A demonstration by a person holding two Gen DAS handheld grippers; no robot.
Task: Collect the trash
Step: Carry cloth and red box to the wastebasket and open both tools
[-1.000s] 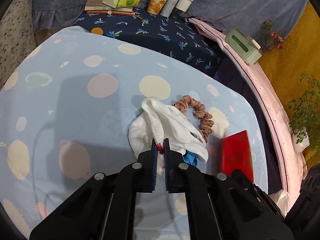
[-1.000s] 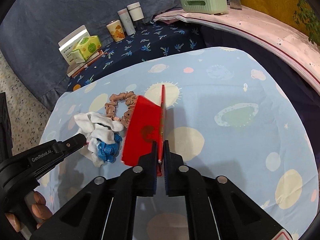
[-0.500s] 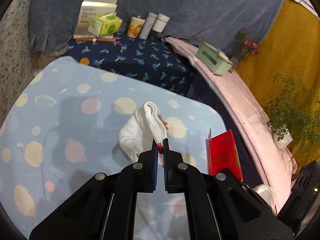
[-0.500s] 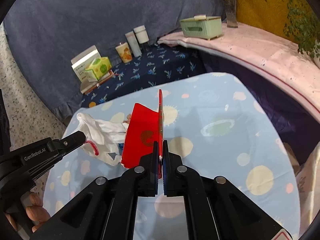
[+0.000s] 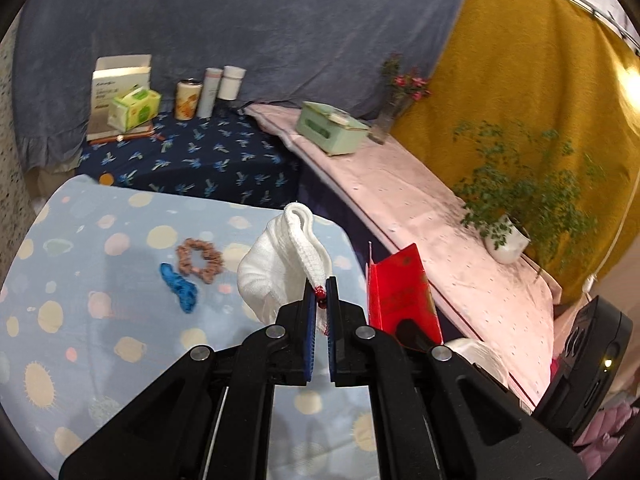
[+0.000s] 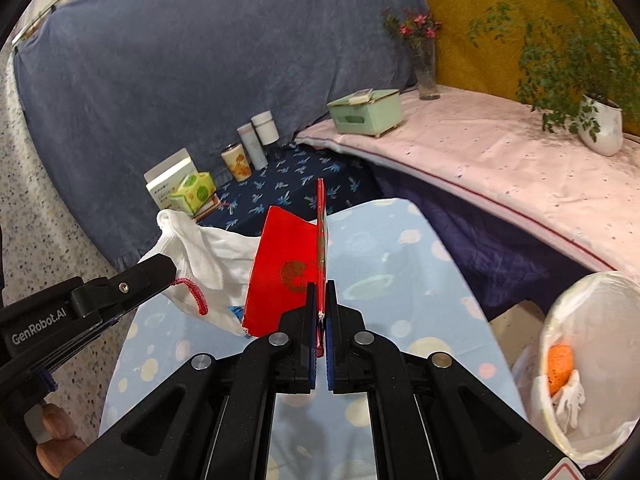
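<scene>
Up above a light blue surface point(image 5: 100, 272) printed with planets and suns, two pairs of black tongs each hold a piece of rubbish. From the left wrist view, the left tongs point(image 5: 320, 294) are clamped tight on a white cloth bag point(image 5: 276, 268) near its red cord, and the bag hangs clear of the surface. From the right wrist view, the right tongs point(image 6: 319, 300) are clamped tight on the edge of a red packet point(image 6: 286, 268), which stands upright in the air just beside the white bag. A brown scrunchie point(image 5: 198, 258) and a blue crumpled scrap point(image 5: 180, 288) lie on the surface, touching or nearly touching each other, below and to the left of the bag. At the lower right of the right wrist view stands a bin lined with a white bag point(image 6: 576, 320); something orange point(image 6: 560, 368) and some white scraps lie inside it. Further back, a dark blue patterned cloth carries a green tissue pack point(image 5: 134, 108), a white box and three small containers. A pink ledge point(image 5: 420, 200) carries a mint green box point(image 5: 332, 128), a vase of flowers and a potted plant point(image 5: 508, 236).
</scene>
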